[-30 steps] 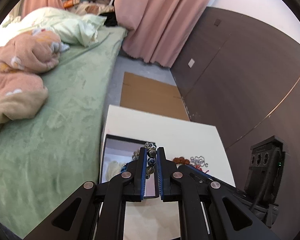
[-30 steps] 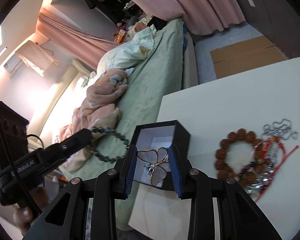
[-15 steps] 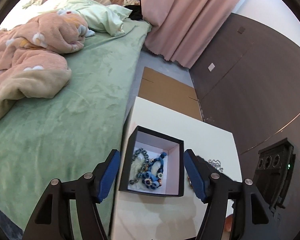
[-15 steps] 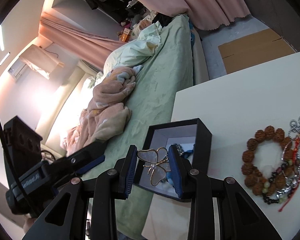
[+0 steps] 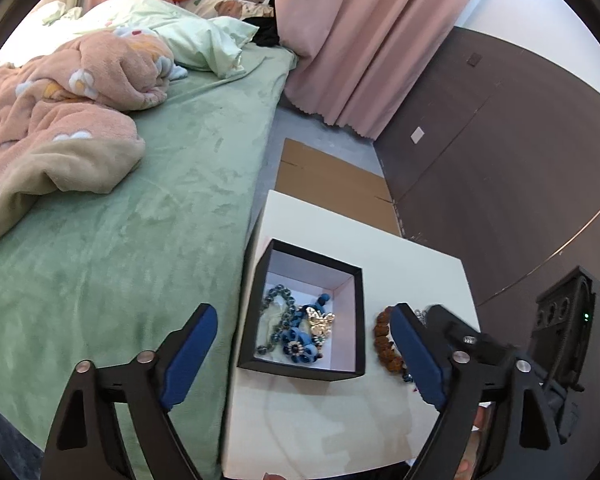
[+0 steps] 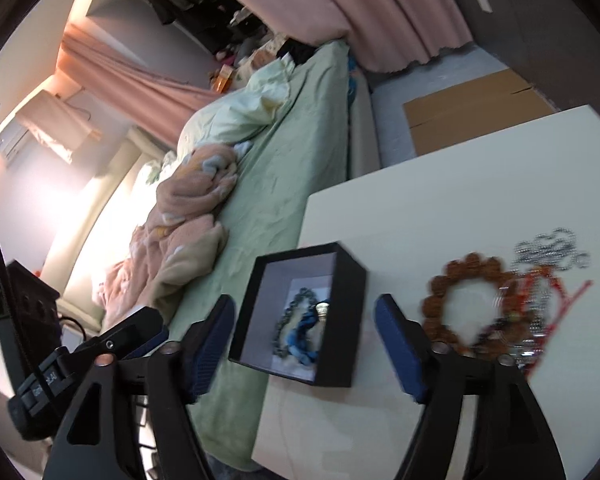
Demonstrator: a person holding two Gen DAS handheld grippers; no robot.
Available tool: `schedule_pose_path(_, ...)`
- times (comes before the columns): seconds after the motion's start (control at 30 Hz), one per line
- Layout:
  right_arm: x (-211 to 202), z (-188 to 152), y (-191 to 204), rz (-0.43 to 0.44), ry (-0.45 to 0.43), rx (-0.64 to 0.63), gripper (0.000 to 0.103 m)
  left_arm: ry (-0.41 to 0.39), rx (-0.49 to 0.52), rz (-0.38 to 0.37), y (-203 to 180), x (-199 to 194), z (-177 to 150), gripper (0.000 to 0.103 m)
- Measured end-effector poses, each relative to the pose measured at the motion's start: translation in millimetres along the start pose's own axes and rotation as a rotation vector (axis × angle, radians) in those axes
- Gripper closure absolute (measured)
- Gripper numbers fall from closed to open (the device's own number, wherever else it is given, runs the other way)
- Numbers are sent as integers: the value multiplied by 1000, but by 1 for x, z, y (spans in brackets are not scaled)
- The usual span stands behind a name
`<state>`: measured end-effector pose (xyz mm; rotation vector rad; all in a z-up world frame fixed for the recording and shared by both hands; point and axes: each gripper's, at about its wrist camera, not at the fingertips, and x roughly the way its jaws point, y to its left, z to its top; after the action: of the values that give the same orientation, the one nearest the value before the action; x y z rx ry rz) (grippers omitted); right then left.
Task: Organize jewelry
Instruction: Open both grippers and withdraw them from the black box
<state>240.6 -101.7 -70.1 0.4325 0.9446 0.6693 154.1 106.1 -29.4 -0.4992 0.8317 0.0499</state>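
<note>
Both tongs wide apart w/ nothing between the pads. Left tongs (image 5: 304, 354) have just been opening, the black box (image 5: 358, 320) sits framed between the tips but untouched. Right tongs (image 6: 304, 334) have also just been opening; same box (image 6: 342, 320) lies ahead of them, no contact.

Inside the box: dark bead bracelet (image 5: 274, 312), a blue flower piece (image 5: 300, 342) and a gold butterfly brooch (image 5: 319, 320), all piled toward the near half of the pale lining. So part of the job looks done.

Still loose on the white counter (image 6: 440, 200): brown bead bracelet (image 6: 470, 300), a silver chain (image 6: 552, 250) and red cord pieces (image 6: 556, 292), bunched together just to the right of the box. That view is blurred, so the tangle can't be sorted out piece by piece.

Key relation for the next pick, as I read it: the loose pile lies right of the box, just off the right tongs' outer finger, i.e. right hand is the nearer one. From the left wrist view only a bit of the brown bracelet (image 5: 382, 340) shows, beside the right-side finger. The bracelet is a flat ring, no long axis, so approach angle matters little; prob. pinch one side of the rim. Box is at the counter's bed-side edge, green bed (image 5: 140, 220) right alongside.
</note>
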Motion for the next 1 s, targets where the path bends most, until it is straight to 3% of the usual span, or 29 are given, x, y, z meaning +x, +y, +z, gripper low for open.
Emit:
schedule_pose_path(0.27, -41, 4, -23, -44, -43, 13, 8, 12, 46, -33, -27, 5, -9, 13)
schedule_pose_path(0.67, -88, -1, -47, -102, -77, 14, 7, 45, 152, -87, -83, 18, -29, 13)
schedule_pose_path(1.0, -138, -4, -73, -164, -165, 12, 7, 35, 198, -125, -113, 24, -42, 13)
